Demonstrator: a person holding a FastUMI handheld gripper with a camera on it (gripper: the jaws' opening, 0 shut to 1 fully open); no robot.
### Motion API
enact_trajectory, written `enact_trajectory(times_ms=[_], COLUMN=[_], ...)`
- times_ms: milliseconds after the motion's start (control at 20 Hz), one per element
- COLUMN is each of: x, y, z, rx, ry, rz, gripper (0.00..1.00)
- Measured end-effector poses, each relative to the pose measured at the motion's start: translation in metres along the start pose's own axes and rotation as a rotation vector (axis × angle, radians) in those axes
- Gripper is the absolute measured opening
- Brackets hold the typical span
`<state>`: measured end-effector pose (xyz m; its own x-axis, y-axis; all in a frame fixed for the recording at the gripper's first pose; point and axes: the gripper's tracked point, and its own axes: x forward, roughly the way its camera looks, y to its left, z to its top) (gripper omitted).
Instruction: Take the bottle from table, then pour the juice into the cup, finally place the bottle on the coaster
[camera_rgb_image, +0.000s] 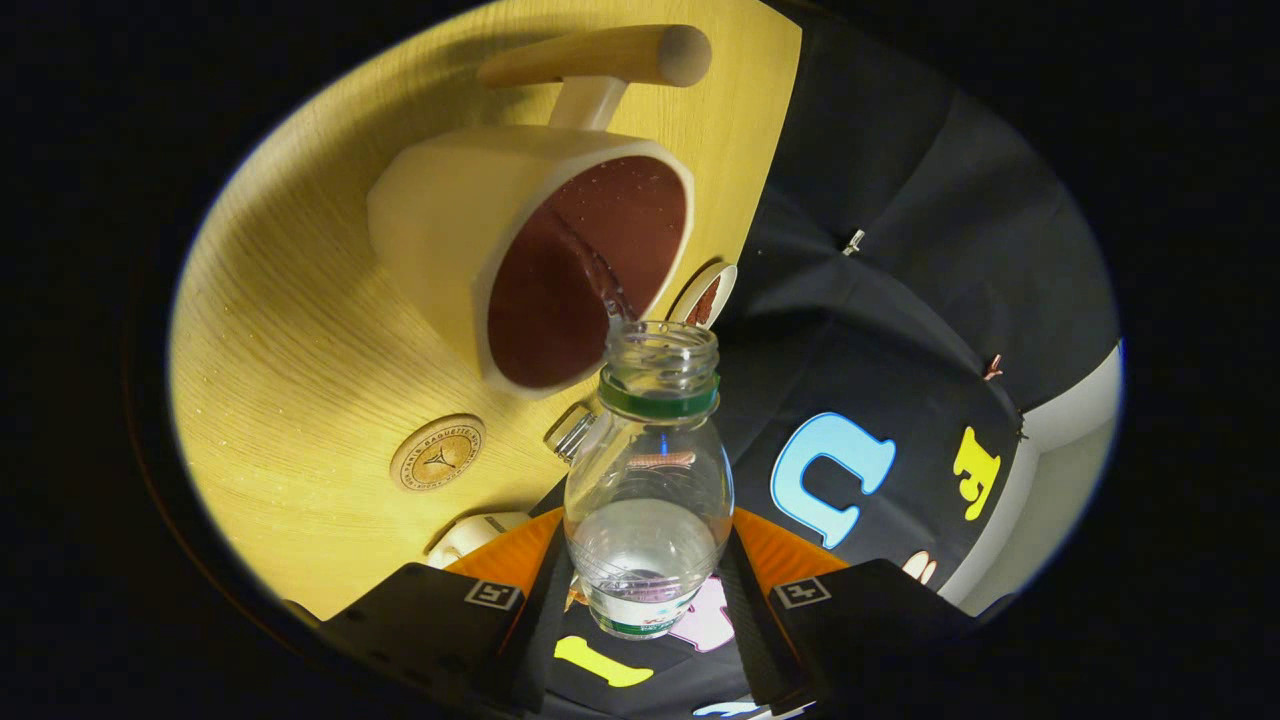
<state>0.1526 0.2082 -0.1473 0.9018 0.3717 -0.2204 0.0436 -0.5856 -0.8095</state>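
Gripper (645, 600) seen from its own camera: both fingers press against the lower body of the bottle (648, 480), one on each side, so the clear plastic bottle is clamped between them; the view is rolled well over, so the table (290, 330) stands like a slanted wall and the bottle is tipped toward the cup (535, 265); the bottle has no cap on, its open mouth sits just at the cup's rim, and a thin stream of clear liquid runs from the mouth onto the cup's inner wall; a green band rings the bottle's neck, and a pool of clear liquid lies in the lower part of the bottle near the fingers.

Cup: cream outside, reddish-brown inside, with drops clinging to the inner wall; it stands on the pale wooden table just beyond the bottle's mouth; a thick rounded wooden handle (600, 58) juts from its far side on a cream stem.

Round wooden coaster (437, 452) with a stamped mark lies flat on the table, beside the cup and apart from it, bare; a second small round disc (706, 297) shows past the cup's rim at the table's edge; what it is I cannot tell; a small clear object (570, 432) lies on the table just beside the bottle's shoulder, partly hidden.
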Motion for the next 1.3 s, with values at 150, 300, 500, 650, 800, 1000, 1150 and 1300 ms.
enact_trajectory(times_ms=[150, 300, 500, 650, 800, 1000, 1150, 1300], x=[0.0, -0.002, -0.007, -0.006, -0.007, -0.005, -0.008, -0.007], y=[-0.001, -0.005, -0.011, -0.013, -0.016, -0.018, -0.018, -0.016], z=[0.001, 0.007, 0.009, 0.006, 0.007, 0.008, 0.014, 0.013], rx=[-0.012, -0.042, -0.065, -0.073, -0.09, -0.095, -0.11, -0.114], ry=[-0.009, -0.035, -0.052, -0.05, -0.056, -0.055, -0.068, -0.067], rz=[-0.006, -0.018, -0.033, -0.036, -0.043, -0.046, -0.045, -0.038], gripper=[0.76, 0.76, 0.76, 0.76, 0.76, 0.76, 0.76, 0.76])
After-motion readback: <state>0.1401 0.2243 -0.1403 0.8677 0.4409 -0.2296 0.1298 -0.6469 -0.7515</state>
